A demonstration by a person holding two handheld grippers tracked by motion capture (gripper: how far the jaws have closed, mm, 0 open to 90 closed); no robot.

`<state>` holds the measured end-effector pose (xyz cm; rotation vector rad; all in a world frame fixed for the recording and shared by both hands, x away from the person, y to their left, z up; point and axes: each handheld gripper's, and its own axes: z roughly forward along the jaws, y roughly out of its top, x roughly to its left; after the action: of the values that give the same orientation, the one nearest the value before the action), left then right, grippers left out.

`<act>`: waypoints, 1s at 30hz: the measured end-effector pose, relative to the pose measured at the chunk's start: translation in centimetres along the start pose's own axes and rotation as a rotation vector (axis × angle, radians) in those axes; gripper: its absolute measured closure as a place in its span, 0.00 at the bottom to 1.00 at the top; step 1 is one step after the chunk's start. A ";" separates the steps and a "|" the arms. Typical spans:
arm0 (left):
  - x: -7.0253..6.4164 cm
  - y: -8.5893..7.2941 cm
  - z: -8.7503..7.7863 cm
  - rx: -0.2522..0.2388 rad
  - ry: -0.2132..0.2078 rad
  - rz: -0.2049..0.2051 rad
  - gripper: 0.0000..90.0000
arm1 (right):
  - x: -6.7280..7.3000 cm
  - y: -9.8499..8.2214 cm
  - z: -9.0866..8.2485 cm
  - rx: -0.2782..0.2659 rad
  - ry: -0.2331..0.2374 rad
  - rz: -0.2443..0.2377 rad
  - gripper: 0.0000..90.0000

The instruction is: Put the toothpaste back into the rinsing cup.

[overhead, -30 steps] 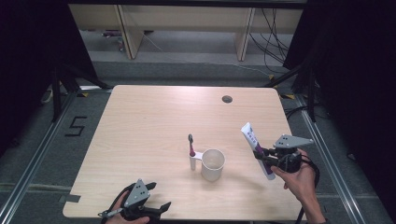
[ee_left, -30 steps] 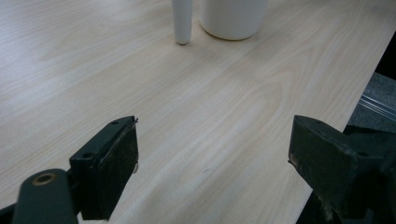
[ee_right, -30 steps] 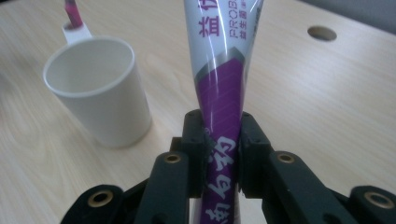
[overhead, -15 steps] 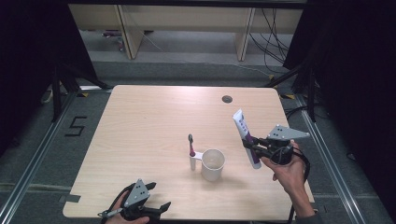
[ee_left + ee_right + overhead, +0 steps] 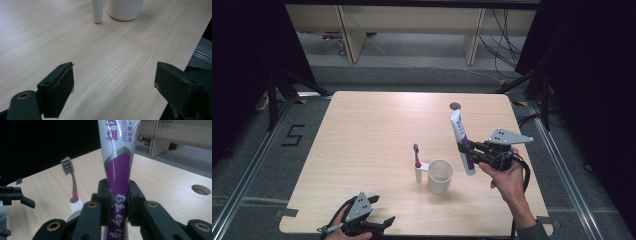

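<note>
The right gripper pinches the toothpaste tube right of centre, above the cup, not yet inside; the left gripper is spread, idle.

The black two-jaw left gripper carries a grey three-cornered plate dotted with small dark holes on top; in the left gripper view its jaws are thick, blocky black pieces with matte, worn inner faces, and a brass-ringed pivot hole shows on the near-left link. The black right gripper bears the same kind of grey perforated plate, and a black cable loops round behind it. In the right gripper view its links show brass-ringed rivet holes. A grey sleeve cuff shows at the right forearm.
</note>
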<state>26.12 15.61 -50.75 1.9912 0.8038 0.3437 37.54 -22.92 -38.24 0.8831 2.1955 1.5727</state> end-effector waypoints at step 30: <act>-0.1 0.0 0.0 0.007 -0.001 0.005 0.17 | 1.6 1.2 3.3 -0.051 0.060 -0.009 0.85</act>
<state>26.06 15.51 -50.75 1.9996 0.8008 0.3433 38.52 -19.17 -38.13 0.8206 2.1856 1.6638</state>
